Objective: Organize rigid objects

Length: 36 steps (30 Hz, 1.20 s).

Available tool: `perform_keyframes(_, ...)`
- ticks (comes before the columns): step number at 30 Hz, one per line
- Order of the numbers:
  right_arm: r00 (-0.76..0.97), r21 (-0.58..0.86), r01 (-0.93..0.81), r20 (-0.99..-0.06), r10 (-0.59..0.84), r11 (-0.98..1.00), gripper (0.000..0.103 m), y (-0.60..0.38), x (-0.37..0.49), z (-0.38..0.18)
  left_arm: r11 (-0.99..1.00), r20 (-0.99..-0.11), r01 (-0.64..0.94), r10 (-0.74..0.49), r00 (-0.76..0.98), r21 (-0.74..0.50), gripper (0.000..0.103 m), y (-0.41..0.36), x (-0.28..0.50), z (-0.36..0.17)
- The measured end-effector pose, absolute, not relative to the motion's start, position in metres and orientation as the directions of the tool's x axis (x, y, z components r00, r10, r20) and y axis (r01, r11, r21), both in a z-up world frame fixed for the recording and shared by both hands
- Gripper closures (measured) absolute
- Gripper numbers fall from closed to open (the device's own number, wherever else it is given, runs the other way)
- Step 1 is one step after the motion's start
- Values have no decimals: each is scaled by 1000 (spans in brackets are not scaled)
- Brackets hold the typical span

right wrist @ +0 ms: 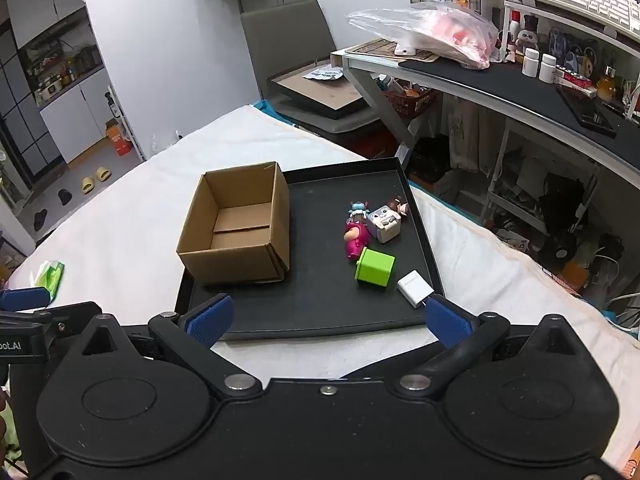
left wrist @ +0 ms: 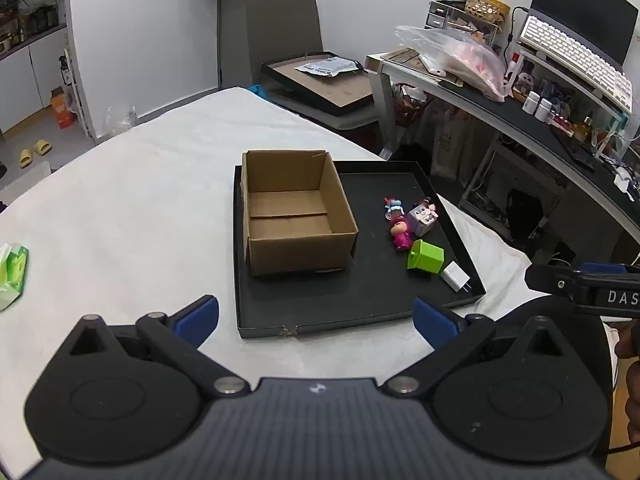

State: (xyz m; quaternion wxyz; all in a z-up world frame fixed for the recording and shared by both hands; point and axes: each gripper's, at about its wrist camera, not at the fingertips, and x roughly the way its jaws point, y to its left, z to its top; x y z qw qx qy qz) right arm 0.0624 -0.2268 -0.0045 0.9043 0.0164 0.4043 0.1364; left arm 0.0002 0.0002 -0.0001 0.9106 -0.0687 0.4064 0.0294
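the right claw (right wrist: 328,320) is wide open and holds nothing, above the near edge of the black tray (right wrist: 320,316). the left claw (left wrist: 316,320) is open and empty too. just ahead lie the white plug (right wrist: 415,288), the green cube (right wrist: 375,267) and a pink figure (right wrist: 354,240), close together. the cardboard box (right wrist: 236,224) looks empty, though its near corner is hidden. better to go down on the plug first, fingers (right wrist: 446,322) on its flat sides, without pushing the cube.

At frame centre a plain brown cardboard box (left wrist: 296,216) sits in a black tray (left wrist: 360,312) on a white cloth (left wrist: 140,200). Right of it lie a lime-green cube (left wrist: 426,257), a magenta figure (left wrist: 401,234), a white charger (left wrist: 456,277). Both grippers' pads (left wrist: 200,316) are blue.
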Motion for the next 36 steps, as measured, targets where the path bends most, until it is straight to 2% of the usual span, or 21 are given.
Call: perform_keyframes(36,641,121,-230,-728,244,966,0,-224,61,-3,985,-742,-102,-35,670,-139,1,2,-2,2)
